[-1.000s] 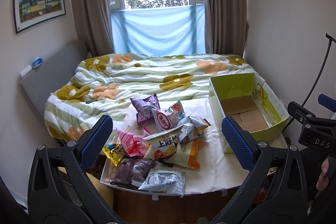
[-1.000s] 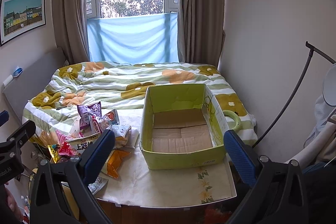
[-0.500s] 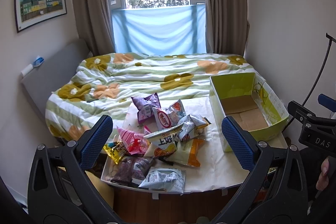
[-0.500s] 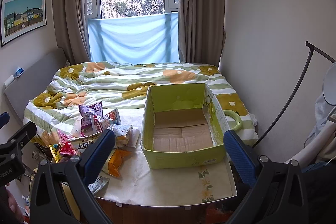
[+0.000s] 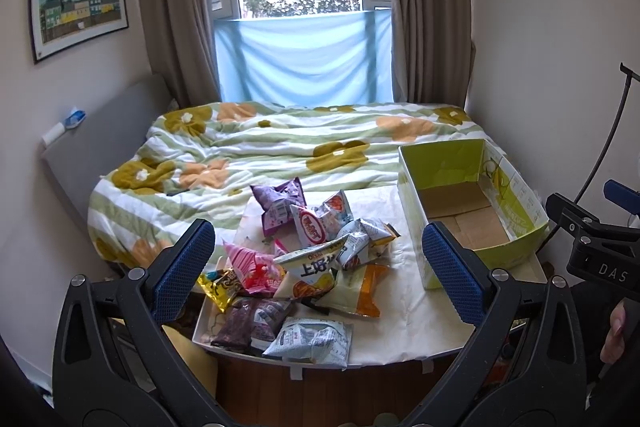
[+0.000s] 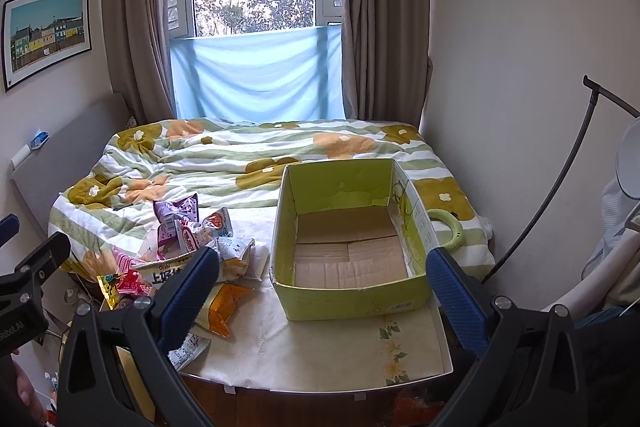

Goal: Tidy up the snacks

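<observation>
On the white table [image 5: 400,331] at the foot of the bed [image 5: 280,147] we see a loose heap of snack packets [image 5: 308,259] toward the left edge and a green cardboard box [image 6: 352,291] toward the right edge, the two set apart by a strip of bare tabletop. The box stands upright and open, its brown floor bare. In the heap, a purple packet [image 5: 280,203] lies at the far side nearest the bed, a pink packet [image 5: 252,263] at the left, an orange packet [image 5: 370,287] on the side facing the box, and a dark packet [image 5: 248,319] and a pale grey packet [image 5: 312,337] along the near edge of the table. We hold our left gripper [image 5: 320,271] above the near edge in front of the heap, its blue-padded fingers [image 5: 184,267] spread wide with nothing between them. Our right gripper [image 6: 320,291] hangs before the box, its fingers [image 6: 456,291] likewise spread wide and touching nothing. A light green ring [image 6: 446,229] lies on the bed just beside the right wall of the box. Each gripper shows at the edge of the other's view.
</observation>
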`<action>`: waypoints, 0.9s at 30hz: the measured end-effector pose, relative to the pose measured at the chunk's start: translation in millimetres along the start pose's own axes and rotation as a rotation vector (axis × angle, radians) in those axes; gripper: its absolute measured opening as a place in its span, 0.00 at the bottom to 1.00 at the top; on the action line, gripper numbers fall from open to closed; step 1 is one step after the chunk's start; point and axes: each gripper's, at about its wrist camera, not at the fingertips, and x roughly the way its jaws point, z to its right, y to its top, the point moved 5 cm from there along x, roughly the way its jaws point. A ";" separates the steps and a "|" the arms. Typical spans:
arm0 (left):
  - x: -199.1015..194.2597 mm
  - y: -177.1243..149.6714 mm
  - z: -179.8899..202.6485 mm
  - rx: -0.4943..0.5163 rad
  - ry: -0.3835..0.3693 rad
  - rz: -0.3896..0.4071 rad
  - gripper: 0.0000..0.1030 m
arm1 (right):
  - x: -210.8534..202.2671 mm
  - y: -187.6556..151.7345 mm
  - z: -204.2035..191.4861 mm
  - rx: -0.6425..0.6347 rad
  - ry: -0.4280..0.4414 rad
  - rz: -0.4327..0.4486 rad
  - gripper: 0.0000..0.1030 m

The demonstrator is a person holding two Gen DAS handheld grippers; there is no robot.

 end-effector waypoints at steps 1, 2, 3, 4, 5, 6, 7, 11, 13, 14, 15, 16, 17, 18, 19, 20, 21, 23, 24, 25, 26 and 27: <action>-0.1 0.0 0.0 0.000 0.000 0.000 0.99 | -0.5 -0.1 0.0 0.001 0.001 0.001 1.00; 0.0 0.1 0.0 -0.001 0.000 0.000 0.99 | -0.2 0.1 -0.8 0.000 0.001 0.001 1.00; 0.0 0.1 0.1 0.000 0.000 0.000 0.99 | 0.2 0.2 -1.4 0.000 0.001 0.001 1.00; 0.0 0.1 -0.1 0.000 0.000 0.000 0.99 | -0.6 -0.2 1.2 0.001 0.001 0.001 1.00; -0.1 0.0 -0.2 0.000 0.000 0.000 0.99 | -0.3 0.0 0.4 0.001 0.001 0.001 1.00; -0.1 0.1 -0.2 0.000 0.000 0.000 0.99 | 0.1 0.1 -0.3 0.001 0.000 0.000 1.00; 0.0 0.2 -0.1 0.000 -0.001 0.000 0.99 | -0.6 -0.2 2.0 0.002 0.001 0.000 1.00; -1.6 -0.2 0.5 -0.001 0.001 0.000 0.99 | -2.0 -0.5 1.9 0.003 0.003 0.001 1.00; -2.1 0.8 1.5 0.000 0.003 0.001 0.99 | -2.2 -0.5 3.1 0.004 0.004 0.002 1.00; -3.6 1.2 2.2 0.000 0.004 0.001 0.99 | -1.9 -0.3 2.2 0.004 0.004 0.002 1.00; -3.8 1.3 2.4 0.000 0.004 0.001 0.99 | -2.0 -0.4 3.2 0.003 0.003 0.001 1.00; -3.8 1.3 2.4 -0.001 0.004 0.002 0.99 | -2.0 -0.4 3.2 0.004 0.003 0.001 1.00; -4.7 1.0 2.5 -0.002 0.003 0.002 0.99 | -1.8 -0.3 2.7 0.005 0.004 0.002 1.00; -5.5 3.3 5.1 -0.003 0.003 0.001 0.99 | -1.7 -0.2 2.9 0.005 0.004 0.001 1.00; -6.2 3.9 6.0 -0.004 0.003 0.000 0.99 | -1.9 -0.2 3.5 0.004 0.004 0.001 1.00; -7.0 4.1 6.4 -0.005 0.003 0.000 0.99 | -1.8 -0.2 3.7 0.004 0.003 0.001 1.00; -7.9 4.6 6.4 -0.006 0.003 -0.001 0.99 | -1.6 -0.1 3.8 0.005 0.003 0.001 1.00; -7.3 5.4 5.8 -0.010 0.005 -0.008 0.99 | -0.8 -0.2 3.0 0.005 0.004 -0.003 1.00; -7.4 5.6 4.7 -0.014 0.006 -0.014 0.99 | -2.6 -1.4 4.4 0.006 0.006 -0.008 1.00; -5.6 7.1 3.9 -0.020 0.008 -0.022 0.99 | -4.6 -1.5 6.1 0.006 0.012 -0.014 1.00; -4.6 6.2 2.3 -0.027 0.010 -0.029 0.99 | -3.9 -1.7 5.4 0.003 0.017 -0.022 1.00; -4.0 4.4 -0.9 -0.035 0.017 -0.037 0.99 | -2.6 -2.3 5.9 -0.002 0.024 -0.030 1.00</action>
